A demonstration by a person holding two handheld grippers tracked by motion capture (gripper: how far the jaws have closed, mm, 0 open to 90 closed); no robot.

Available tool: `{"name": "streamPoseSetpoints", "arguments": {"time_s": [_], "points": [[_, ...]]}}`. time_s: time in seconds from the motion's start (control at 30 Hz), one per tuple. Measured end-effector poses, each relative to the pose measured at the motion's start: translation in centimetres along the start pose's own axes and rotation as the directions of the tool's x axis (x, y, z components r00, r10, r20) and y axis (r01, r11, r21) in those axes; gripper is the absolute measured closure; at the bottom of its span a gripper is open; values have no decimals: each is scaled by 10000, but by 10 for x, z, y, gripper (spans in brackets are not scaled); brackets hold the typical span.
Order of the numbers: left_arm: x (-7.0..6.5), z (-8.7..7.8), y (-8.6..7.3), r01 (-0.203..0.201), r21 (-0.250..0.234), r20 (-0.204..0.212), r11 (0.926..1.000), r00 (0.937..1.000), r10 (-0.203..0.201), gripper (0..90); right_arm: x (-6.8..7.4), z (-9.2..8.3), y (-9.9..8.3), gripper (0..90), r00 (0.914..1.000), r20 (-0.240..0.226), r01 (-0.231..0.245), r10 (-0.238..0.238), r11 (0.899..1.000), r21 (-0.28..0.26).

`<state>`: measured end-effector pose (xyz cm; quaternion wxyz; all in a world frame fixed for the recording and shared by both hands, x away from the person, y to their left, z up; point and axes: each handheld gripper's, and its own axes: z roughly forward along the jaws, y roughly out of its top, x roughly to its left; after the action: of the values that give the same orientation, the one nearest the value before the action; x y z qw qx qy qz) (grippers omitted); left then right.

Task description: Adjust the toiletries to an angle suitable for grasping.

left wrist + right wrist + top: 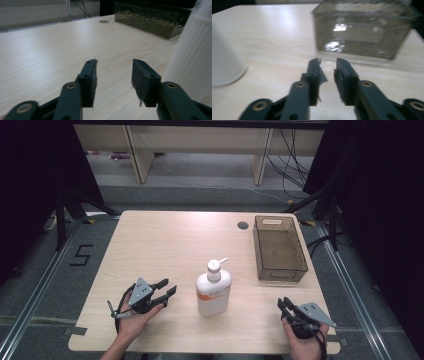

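If the pump bottle (upright, top-heavy) is nudged by the left gripper, it could be toppled; both the left and the right gripper are held released, empty.

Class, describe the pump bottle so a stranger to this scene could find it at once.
Start at the wooden table. Near its front edge, between the two grippers, lies a white pump bottle with an orange label. The other container, a bin, is dark and see-through.

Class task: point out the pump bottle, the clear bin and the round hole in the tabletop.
pump bottle [214, 295], high view, on its white body.
clear bin [280, 268], high view, on its near wall.
round hole [243, 225], high view, on its centre.
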<state>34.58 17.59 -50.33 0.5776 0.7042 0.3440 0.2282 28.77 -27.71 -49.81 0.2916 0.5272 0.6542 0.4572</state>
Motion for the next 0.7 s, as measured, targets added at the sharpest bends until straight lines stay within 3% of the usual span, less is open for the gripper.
{"name": "streamPoseSetpoints", "arguments": {"time_s": [0.07, 0.1, 0.13, 0.17, 0.27, 0.3, 0.33, 0.37, 0.43, 0.5, 0.6, 0.7], "points": [[-3, -4, 3, -49, 23, 168, 10000, 9998, 48, 643, 6, -2, 1, 827, 10000, 24, -23, 23, 9998, 188], [-7, -7, 5, -124, 5, 406, 9999, 9991, 124, 673, 7, 0, 2, 850, 9986, -95, 513, -512, 9986, 85], [-11, -10, 6, -188, -104, 661, 9998, 9976, 194, 699, 11, 0, 3, 870, 9991, -292, 305, -298, 9992, 243], [-18, -15, 9, -349, -48, 946, 9994, 9949, 352, 737, 14, 0, 4, 900, 9975, -372, 601, -595, 9981, 147], [-25, -17, 9, -377, -79, 1238, 9993, 9916, 384, 753, 19, 0, 4, 900, 9969, -746, 267, -258, 9996, 105], [-26, -19, 8, -451, 36, 1237, 9990, 9913, 443, 772, 30, -3, 7, 900, 9948, -1001, 222, -207, 9996, 144], [-25, -19, 7, -450, 41, 1242, 9990, 9913, 441, 772, 30, -3, 7, 900, 9948, -1001, 222, -207, 9996, 144], [-25, -19, 5, -419, 146, 1162, 9990, 9924, 400, 798, 40, -4, 11, 900, 9896, -1277, 651, -667, 9977, -173], [-24, -20, 5, -293, 138, 1168, 9995, 9928, 274, 809, 47, -5, 13, 900, 9887, -1413, 478, -495, 9987, -149], [-26, -22, 7, -361, 65, 1249, 9993, 9915, 350, 829, 58, -4, 18, 900, 9797, -1888, 655, -674, 9977, -162], [-29, -24, 9, -496, 70, 1423, 9987, 9886, 481, 836, 70, -2, 25, 900, 9737, -2042, 954, -1014, 9947, -388], [-28, -22, 5, -514, 151, 1376, 9986, 9893, 488, 833, 86, -1, 31, 900, 9636, -2493, 889, -970, 9951, -435]]}}
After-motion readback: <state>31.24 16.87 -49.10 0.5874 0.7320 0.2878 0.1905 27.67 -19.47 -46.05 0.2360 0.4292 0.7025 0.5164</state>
